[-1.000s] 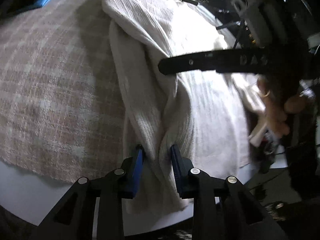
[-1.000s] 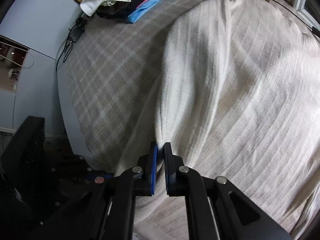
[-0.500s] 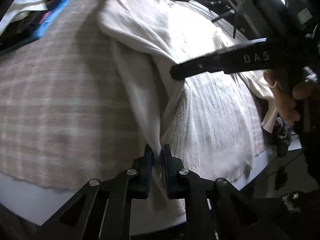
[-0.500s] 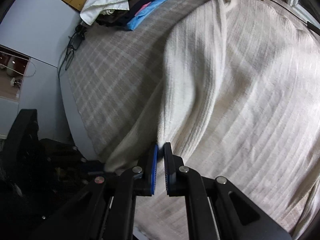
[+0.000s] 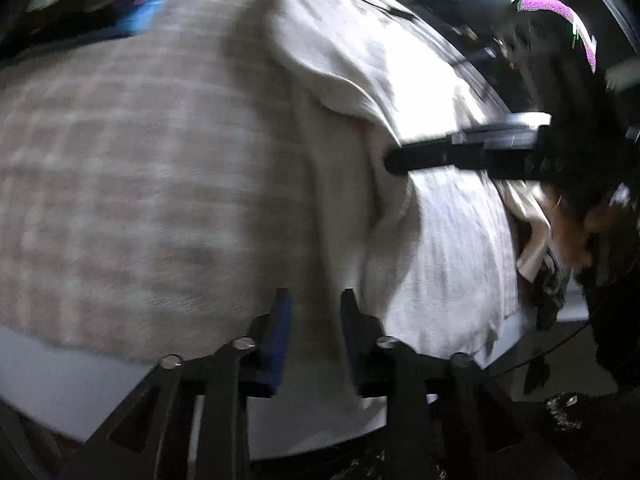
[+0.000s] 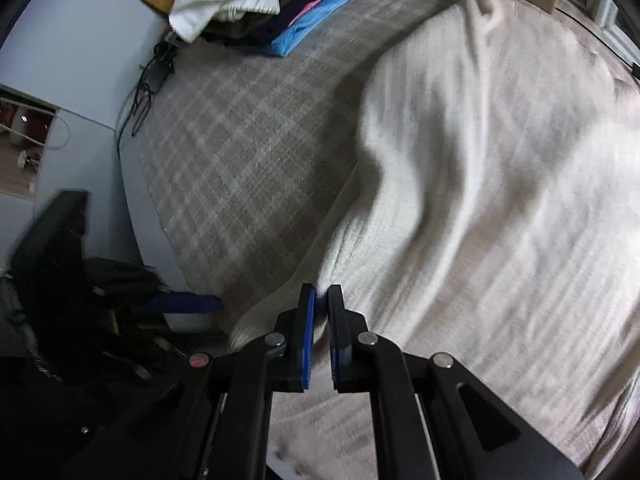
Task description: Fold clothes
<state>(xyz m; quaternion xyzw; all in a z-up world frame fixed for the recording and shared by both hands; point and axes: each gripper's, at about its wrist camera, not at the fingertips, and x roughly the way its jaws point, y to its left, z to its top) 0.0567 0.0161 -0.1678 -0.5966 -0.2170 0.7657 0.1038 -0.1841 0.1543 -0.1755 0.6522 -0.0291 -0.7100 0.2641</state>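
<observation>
A cream ribbed knit garment [image 5: 440, 240] lies on a plaid-covered table [image 5: 120, 160]. My left gripper [image 5: 315, 308] stands open at the table's near edge, with a strip of the garment lying loose between its blue pads. My right gripper [image 6: 321, 300] is shut on a raised fold of the same garment [image 6: 480, 160], which drapes away from it in a ridge. In the left wrist view the right gripper [image 5: 394, 160] reaches in from the right, pinching that fold, with a hand [image 5: 572, 232] behind it. This view is motion-blurred.
A pile of white, blue and dark clothes [image 6: 260, 0] sits at the far corner of the plaid cover [image 6: 240, 140]. The white table edge [image 5: 80, 380] runs close below the left gripper. Cables [image 6: 148, 76] hang off the table's far side.
My left gripper closed on the garment's edge half a second ago and has now opened again. The right gripper stays shut on its fold, which has shifted.
</observation>
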